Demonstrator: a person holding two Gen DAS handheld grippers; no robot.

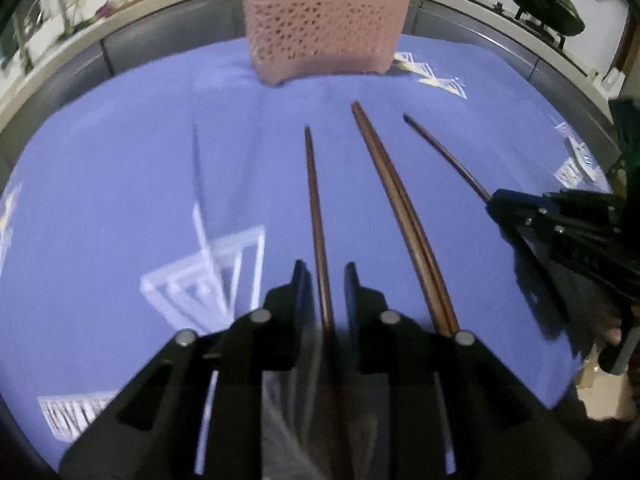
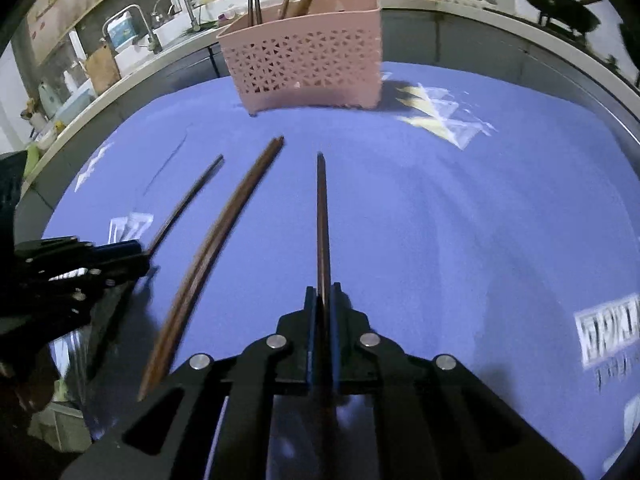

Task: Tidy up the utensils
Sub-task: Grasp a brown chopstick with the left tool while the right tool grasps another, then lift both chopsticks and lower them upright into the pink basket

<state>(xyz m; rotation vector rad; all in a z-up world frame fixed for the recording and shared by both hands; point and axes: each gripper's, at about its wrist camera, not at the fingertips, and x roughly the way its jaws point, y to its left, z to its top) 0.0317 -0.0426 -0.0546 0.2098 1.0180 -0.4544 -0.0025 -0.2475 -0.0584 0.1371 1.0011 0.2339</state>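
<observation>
A pink perforated utensil basket [image 1: 324,28] stands at the far edge of the blue cloth, holding several sticks; it also shows in the right wrist view [image 2: 308,64]. My left gripper [image 1: 326,276] is open, with one brown chopstick [image 1: 314,200] lying between its fingers. A pair of brown chopsticks [image 1: 396,208] lies on the cloth just to its right, also seen in the right wrist view [image 2: 216,236]. My right gripper [image 2: 323,296] is shut on another brown chopstick [image 2: 322,208] that points toward the basket; this gripper also shows in the left wrist view [image 1: 494,200].
The blue cloth [image 1: 120,160] with white printed patterns covers a table with a grey rim. Dark woks [image 1: 540,0] sit on a counter at the back right. A sink with taps [image 2: 160,20] is at the back left.
</observation>
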